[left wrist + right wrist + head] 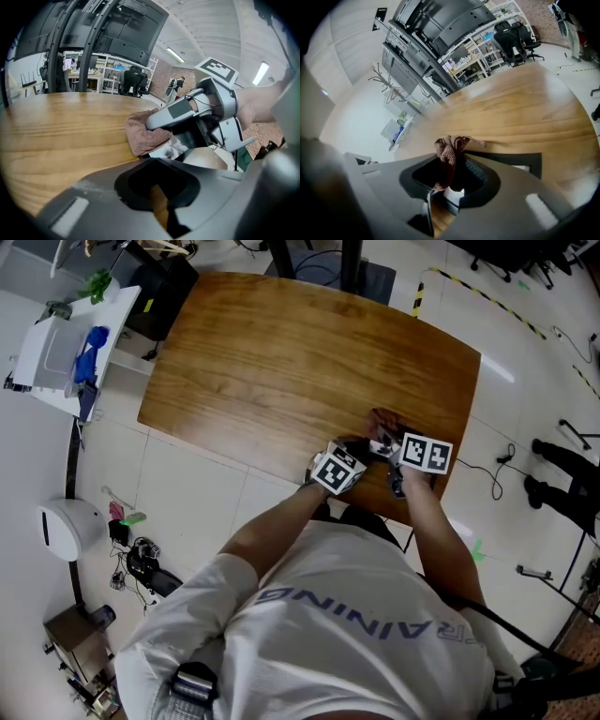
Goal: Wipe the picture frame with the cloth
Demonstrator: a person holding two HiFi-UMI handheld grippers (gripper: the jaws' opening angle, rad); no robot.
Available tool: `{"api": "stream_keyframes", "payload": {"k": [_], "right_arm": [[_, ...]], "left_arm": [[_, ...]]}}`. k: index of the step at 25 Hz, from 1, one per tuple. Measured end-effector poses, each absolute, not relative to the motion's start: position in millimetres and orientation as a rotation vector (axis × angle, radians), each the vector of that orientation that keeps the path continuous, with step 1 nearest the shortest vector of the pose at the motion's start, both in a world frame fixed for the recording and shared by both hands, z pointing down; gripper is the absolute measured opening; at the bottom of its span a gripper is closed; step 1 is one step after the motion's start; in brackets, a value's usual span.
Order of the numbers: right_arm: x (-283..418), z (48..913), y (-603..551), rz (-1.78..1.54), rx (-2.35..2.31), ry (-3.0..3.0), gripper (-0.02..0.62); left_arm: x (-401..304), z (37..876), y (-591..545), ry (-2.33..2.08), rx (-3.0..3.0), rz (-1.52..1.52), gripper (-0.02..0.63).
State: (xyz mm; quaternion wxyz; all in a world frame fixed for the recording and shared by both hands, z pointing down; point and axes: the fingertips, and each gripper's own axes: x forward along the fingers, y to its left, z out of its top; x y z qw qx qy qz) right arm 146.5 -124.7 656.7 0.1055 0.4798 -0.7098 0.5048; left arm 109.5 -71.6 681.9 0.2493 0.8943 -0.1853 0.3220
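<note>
At the near edge of the tabletop [281,362], left tongs [157,187] clamp the picture frame [506,157] (likely steadying it); right tongs [449,171] pinch the bunched cloth [449,150] against it. Wiping step: next, sweep cloth across the face.

Only readable print: "AINING" in light capitals on the back of my shirt [375,620], near edge of the head view. It's upside down from the camera, and the start of the word is lost in a fold.

left marker cube [337,468] and right marker cube [427,453]: black-and-white square code patterns, no letters or digits. The right one also shows in the left gripper view.

Floor, far right: yellow-black striped hazard tape [469,292], no wording.

Right gripper view, far left wall: small dark plate [380,12], too small to read.
</note>
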Motion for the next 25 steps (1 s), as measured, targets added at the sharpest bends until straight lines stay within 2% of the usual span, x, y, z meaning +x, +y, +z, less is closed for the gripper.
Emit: {"api": "stream_keyframes", "payload": {"k": [10,16,25], "right_arm": [[205.6,659.8,-97.6,1.494,1.544,-2.004,0.115],[243.5,653.6,-77.1,1.363,1.582,-1.916,0.115],[251.5,656.0,-64.9,1.381,1.592,-1.939,0.115]], "left_arm": [[107.9,682.6,-73.0,-0.526,2.437,0.856,0.006],[106.8,682.7,-73.7,-0.528,2.434,0.854,0.008],[108.2,681.9,-73.3,-0.522,2.418,0.833,0.006]]}}
